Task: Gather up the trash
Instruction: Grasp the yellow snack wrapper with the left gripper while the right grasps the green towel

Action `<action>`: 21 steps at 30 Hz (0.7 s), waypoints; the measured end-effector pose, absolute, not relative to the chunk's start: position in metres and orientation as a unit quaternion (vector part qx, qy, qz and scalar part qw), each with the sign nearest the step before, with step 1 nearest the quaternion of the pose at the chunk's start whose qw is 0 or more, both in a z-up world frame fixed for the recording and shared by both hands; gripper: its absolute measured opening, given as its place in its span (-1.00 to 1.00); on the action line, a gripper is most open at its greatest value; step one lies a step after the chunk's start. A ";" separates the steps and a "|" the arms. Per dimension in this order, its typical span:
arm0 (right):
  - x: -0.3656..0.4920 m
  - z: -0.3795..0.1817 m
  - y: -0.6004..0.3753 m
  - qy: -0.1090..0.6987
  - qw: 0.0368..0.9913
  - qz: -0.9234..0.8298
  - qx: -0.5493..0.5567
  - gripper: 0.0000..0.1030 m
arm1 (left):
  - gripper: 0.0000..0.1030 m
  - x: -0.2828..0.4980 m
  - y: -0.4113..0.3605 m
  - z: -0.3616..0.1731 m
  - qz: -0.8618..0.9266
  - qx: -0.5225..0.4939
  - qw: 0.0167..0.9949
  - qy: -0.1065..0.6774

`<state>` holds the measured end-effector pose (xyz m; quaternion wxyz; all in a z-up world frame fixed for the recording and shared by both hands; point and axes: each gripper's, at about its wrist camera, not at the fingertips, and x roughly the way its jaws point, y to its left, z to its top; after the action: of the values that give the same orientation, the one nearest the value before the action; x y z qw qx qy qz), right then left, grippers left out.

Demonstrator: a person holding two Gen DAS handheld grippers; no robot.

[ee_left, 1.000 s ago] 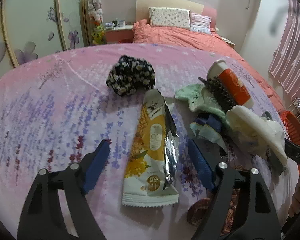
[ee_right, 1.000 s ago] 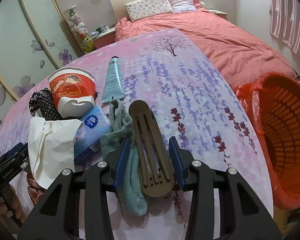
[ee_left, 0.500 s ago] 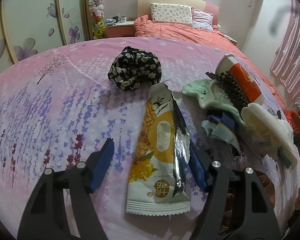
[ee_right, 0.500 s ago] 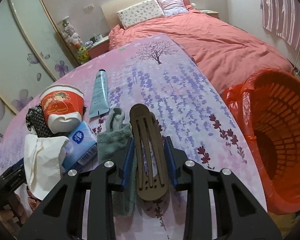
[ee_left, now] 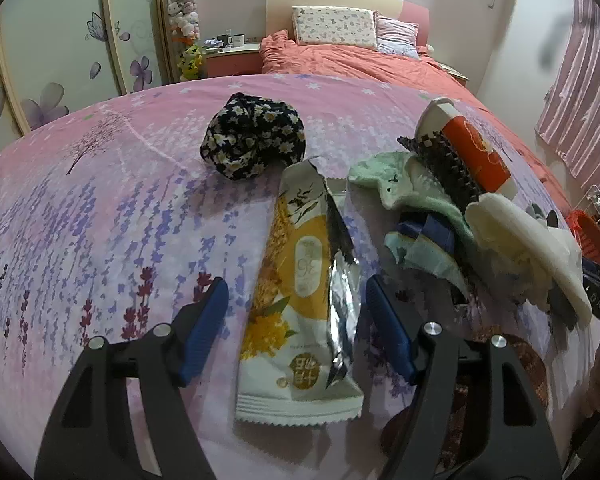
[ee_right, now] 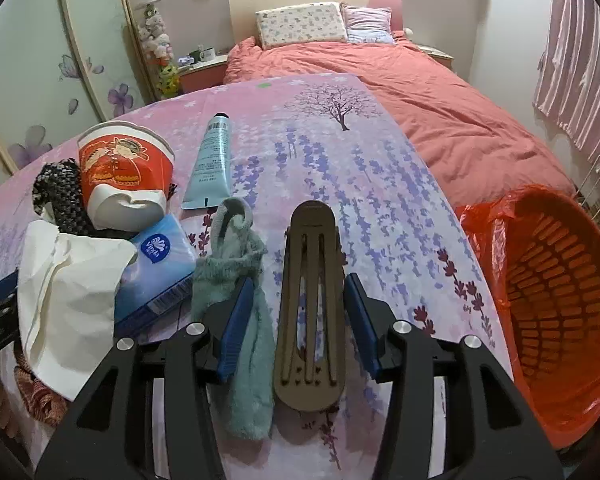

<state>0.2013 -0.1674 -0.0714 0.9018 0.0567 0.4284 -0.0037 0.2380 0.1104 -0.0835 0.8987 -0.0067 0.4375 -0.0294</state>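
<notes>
A torn white and yellow snack wrapper (ee_left: 300, 300) lies flat on the purple flowered tablecloth (ee_left: 100, 220). My left gripper (ee_left: 295, 282) stands open astride it, and neither blue pad touches it. A brown slotted hair clip (ee_right: 310, 300) lies on the cloth between the jaws of my right gripper (ee_right: 299, 280). Those jaws are opening, with small gaps at both pads. A teal sock (ee_right: 236, 300) lies against the right gripper's left finger. A crumpled white tissue (ee_right: 64, 280) and a red paper cup (ee_right: 120, 168) sit in a pile to the left.
An orange basket lined with a red bag (ee_right: 560, 300) stands beyond the table's right edge. The pile also holds a blue tissue pack (ee_right: 156, 264) and a pale green sock (ee_left: 404, 184). A blue tube (ee_right: 214, 160) and a black floral cloth (ee_left: 252, 144) lie farther back.
My right gripper squeezed the brown clip, then spread its jaws off it. My left gripper's jaws narrowed a little around the wrapper.
</notes>
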 end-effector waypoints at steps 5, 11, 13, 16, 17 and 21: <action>0.198 -0.070 -0.187 0.423 0.900 0.000 0.107 -0.07 | 0.36 0.232 0.113 -0.083 -0.035 -0.005 0.900 0.435; 0.203 -0.073 -0.183 0.428 0.899 -0.004 0.090 -0.13 | 0.22 0.234 0.115 -0.085 -0.042 -0.011 0.899 0.437; 0.204 -0.073 -0.179 0.427 0.901 -0.006 0.079 -0.18 | 0.18 0.236 0.113 -0.085 -0.038 -0.006 0.900 0.435; 0.204 -0.074 -0.177 0.426 0.902 -0.009 0.074 -0.28 | 0.08 0.241 0.110 -0.083 -0.035 -0.008 0.900 0.435; 0.204 -0.073 -0.177 0.426 0.902 -0.009 0.075 -0.37 | 0.08 0.243 0.110 -0.083 -0.034 -0.009 0.900 0.434; 0.202 -0.073 -0.177 0.422 0.904 -0.004 0.074 -0.44 | -0.17 0.248 0.107 -0.082 -0.029 -0.005 0.901 0.433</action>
<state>0.2016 -0.1768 -0.0735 0.9035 0.0741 0.4221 -0.0044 0.2477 0.1071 -0.0818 0.9011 -0.0049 0.4326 -0.0286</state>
